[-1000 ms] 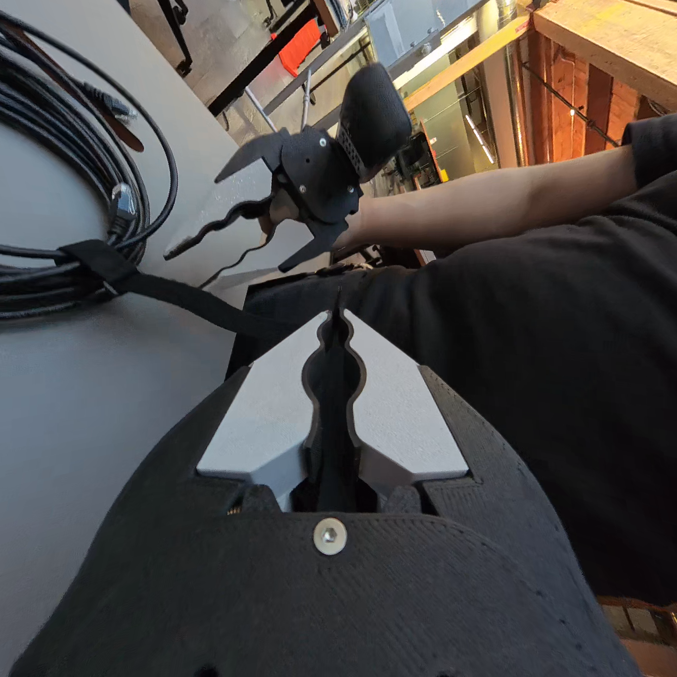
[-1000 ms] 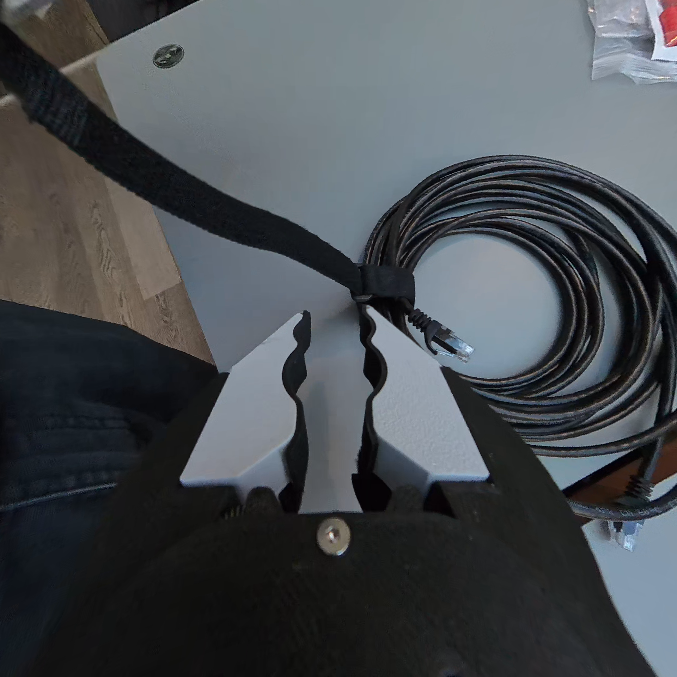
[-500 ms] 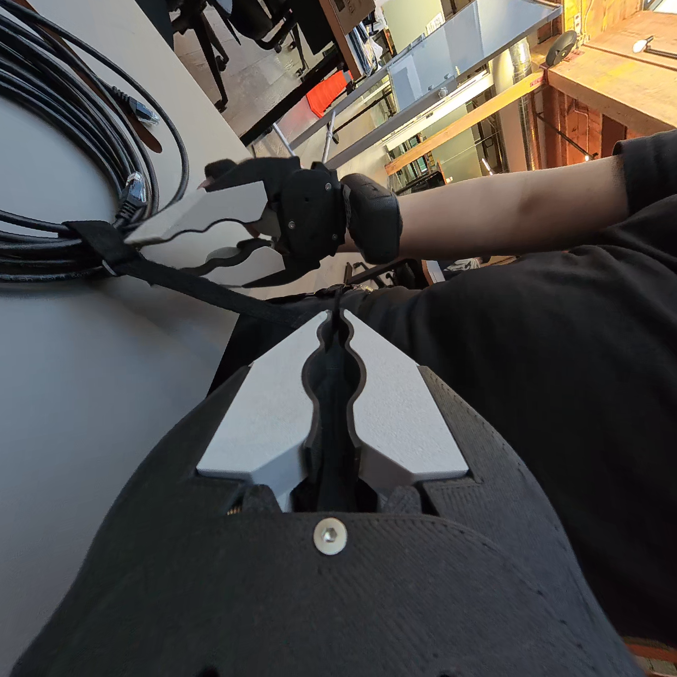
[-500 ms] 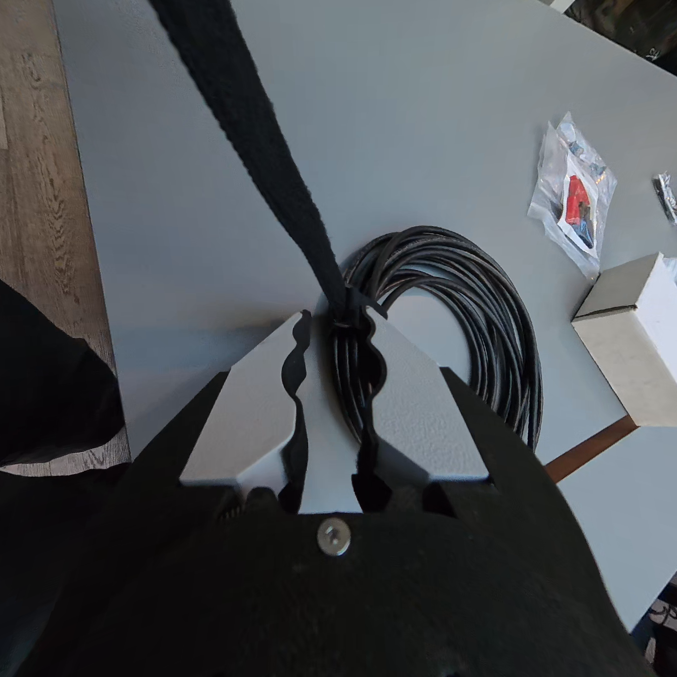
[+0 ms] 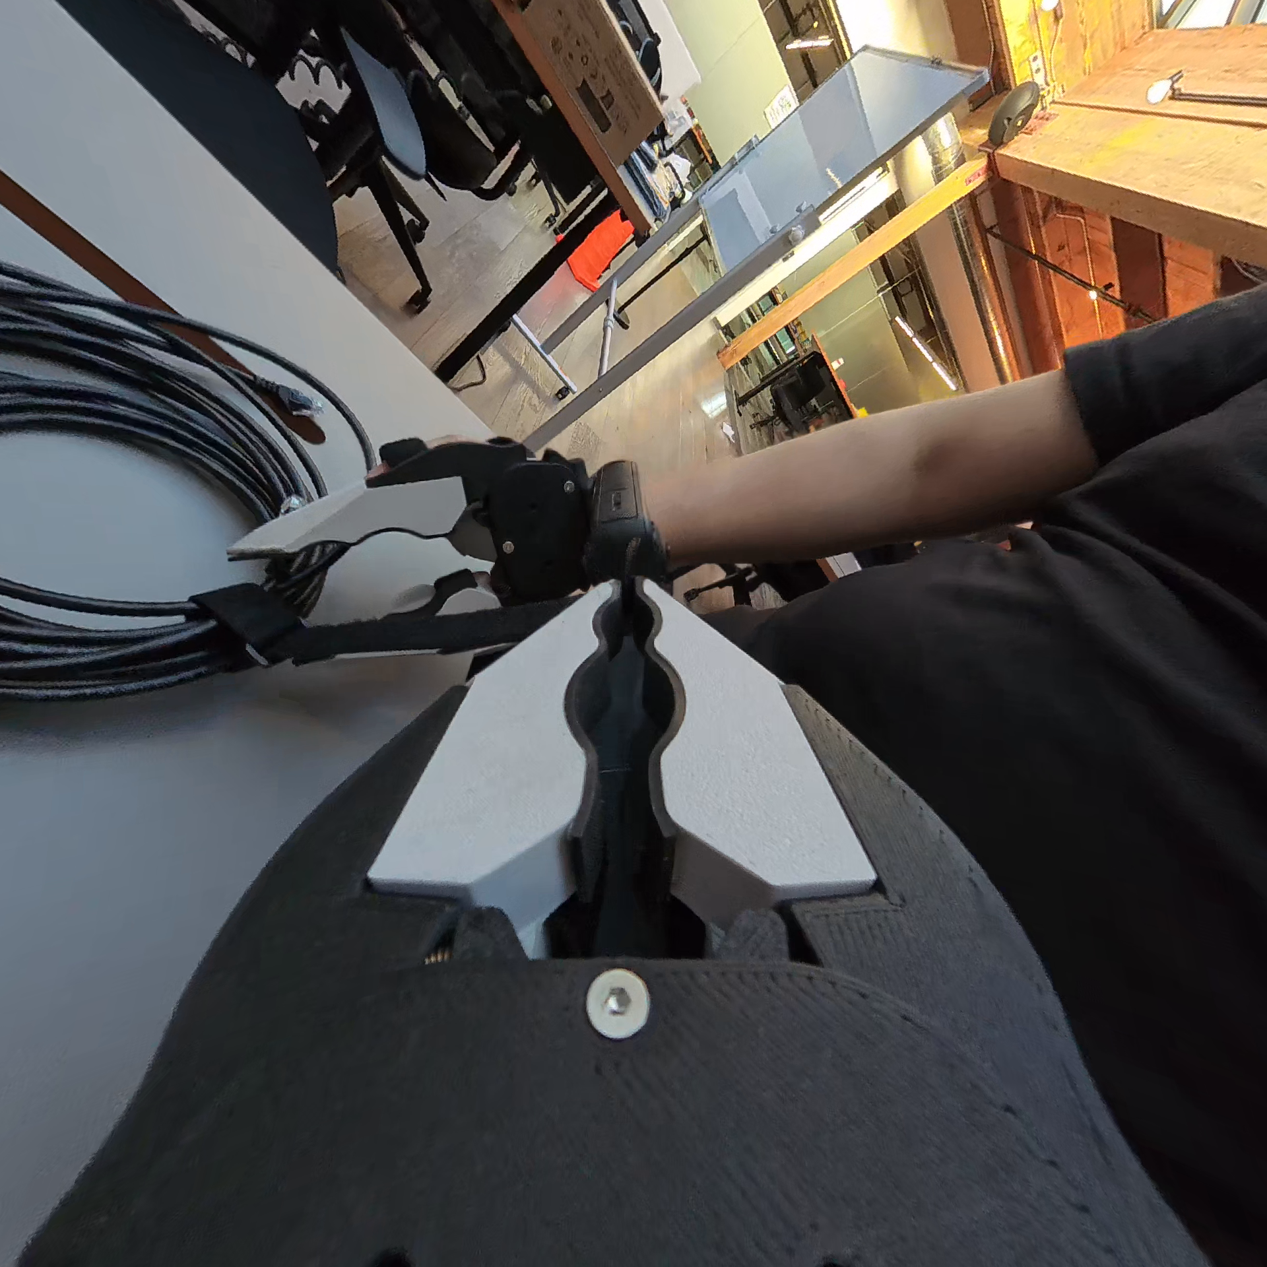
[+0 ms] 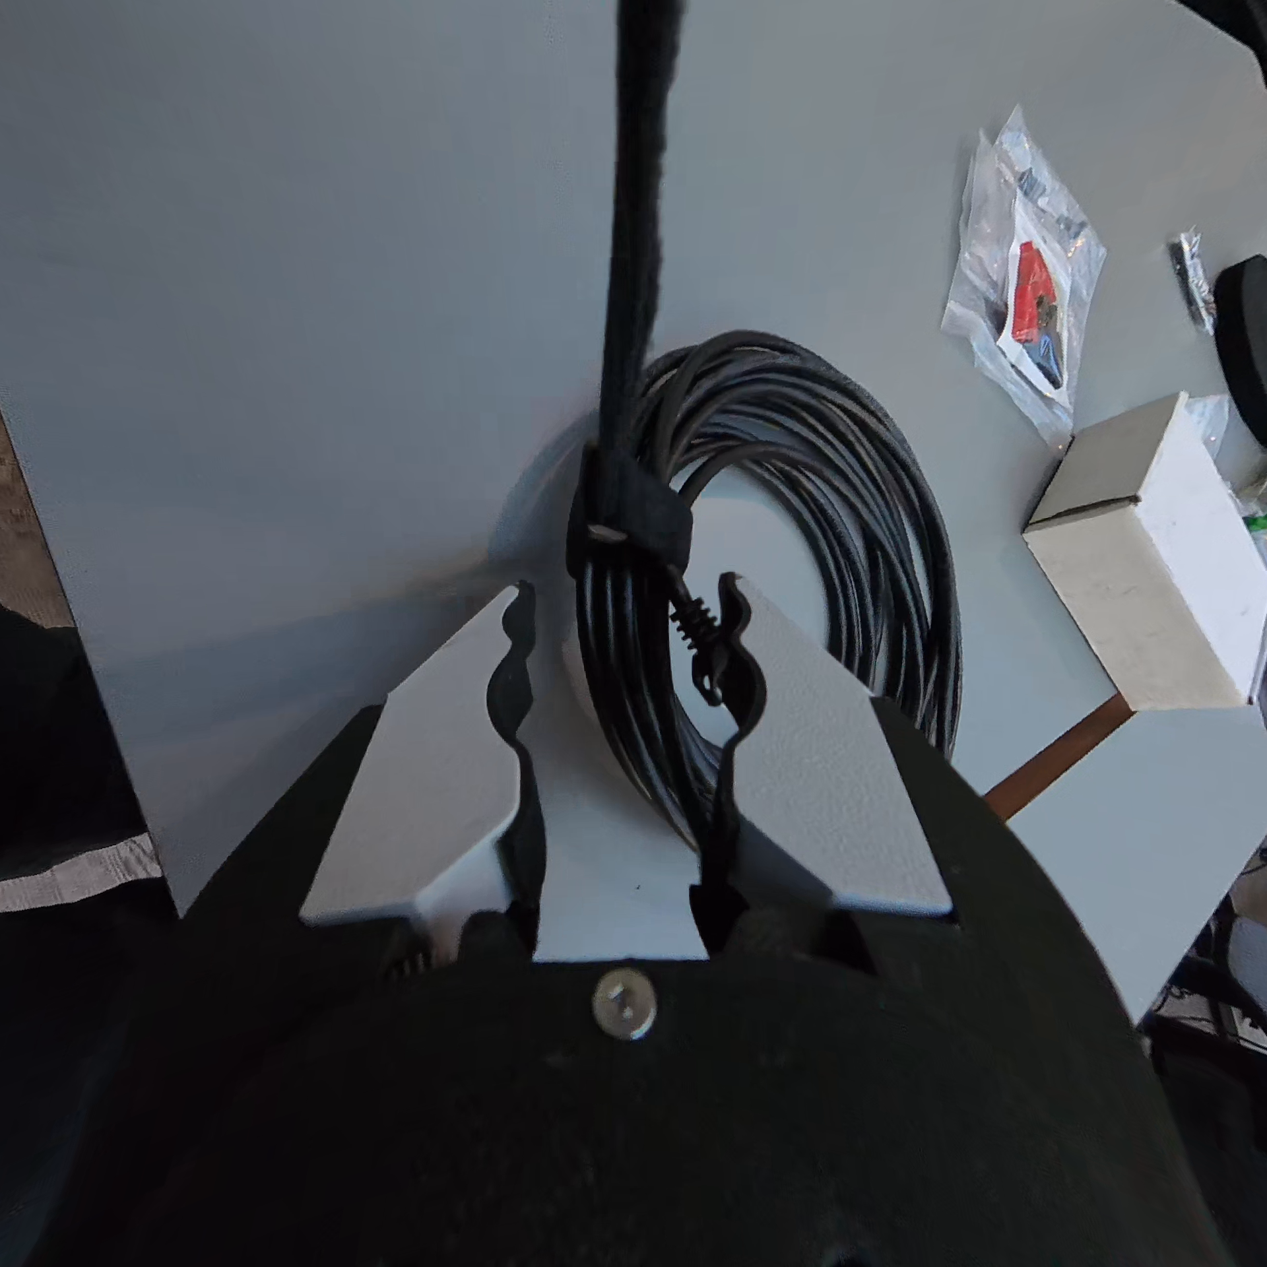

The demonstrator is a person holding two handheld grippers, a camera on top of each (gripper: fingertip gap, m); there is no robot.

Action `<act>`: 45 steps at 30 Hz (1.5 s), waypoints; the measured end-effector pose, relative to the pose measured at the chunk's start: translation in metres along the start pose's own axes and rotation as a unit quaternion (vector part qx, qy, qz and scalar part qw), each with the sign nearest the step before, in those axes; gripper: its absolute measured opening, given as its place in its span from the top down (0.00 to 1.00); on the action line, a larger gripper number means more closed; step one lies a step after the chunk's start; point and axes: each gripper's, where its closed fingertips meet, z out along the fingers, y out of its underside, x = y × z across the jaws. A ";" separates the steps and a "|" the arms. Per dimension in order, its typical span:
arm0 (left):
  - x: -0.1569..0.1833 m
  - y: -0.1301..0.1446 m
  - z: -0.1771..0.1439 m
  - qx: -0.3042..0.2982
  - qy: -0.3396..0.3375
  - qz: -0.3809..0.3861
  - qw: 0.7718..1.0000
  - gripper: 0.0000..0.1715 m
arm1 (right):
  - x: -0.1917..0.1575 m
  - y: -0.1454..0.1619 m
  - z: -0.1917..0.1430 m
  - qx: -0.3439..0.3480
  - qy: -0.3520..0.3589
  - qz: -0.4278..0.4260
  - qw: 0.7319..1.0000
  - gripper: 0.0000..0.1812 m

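Observation:
A coil of black cable lies on the grey table, bound by a black fabric strap. My left gripper is shut on the free end of the strap and holds it taut, off the table's edge. My right gripper is open, its jaws on either side of the cable bundle just below the strap's loop. A cable plug lies against the right finger. The right gripper also shows in the left wrist view, around the bundle.
A white cardboard box and clear plastic bags with small parts lie on the table at the right. A brown gap divides two tabletops. A person's arm and dark clothing fill the right of the left wrist view. Some 20 cm of space lies between my two pairs of fingers.
My right gripper has moved forward over the coil, so the cable bundle now lies between its open jaws. The strap has swung to run straight up the right wrist view. My left gripper stays shut on the strap.

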 end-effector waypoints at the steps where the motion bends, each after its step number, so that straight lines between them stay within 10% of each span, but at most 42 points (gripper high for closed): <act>1: 0.001 -0.006 0.000 -0.001 -0.003 0.006 1.000 1.00 | -0.001 0.001 0.000 -0.001 -0.001 0.003 1.000 0.70; 13: 0.049 -0.111 0.006 -0.035 -0.003 0.133 0.991 1.00 | 0.062 -0.035 -0.032 -0.009 0.159 -0.065 0.985 0.66; 20: 0.076 -0.172 0.011 -0.060 -0.014 0.211 0.976 1.00 | 0.120 -0.045 -0.057 -0.008 0.203 -0.080 0.976 0.82; 34: 0.082 -0.247 0.006 -0.019 -0.020 0.223 0.974 1.00 | 0.147 -0.072 -0.080 0.114 0.029 0.171 0.978 0.79; 41: 0.073 -0.250 0.012 -0.040 -0.036 0.235 0.971 1.00 | 0.158 -0.051 -0.055 0.026 0.066 0.092 0.993 0.81; 45: 0.052 -0.262 0.020 -0.038 -0.052 0.228 0.972 1.00 | 0.167 -0.032 -0.044 -0.001 0.027 0.215 0.976 0.87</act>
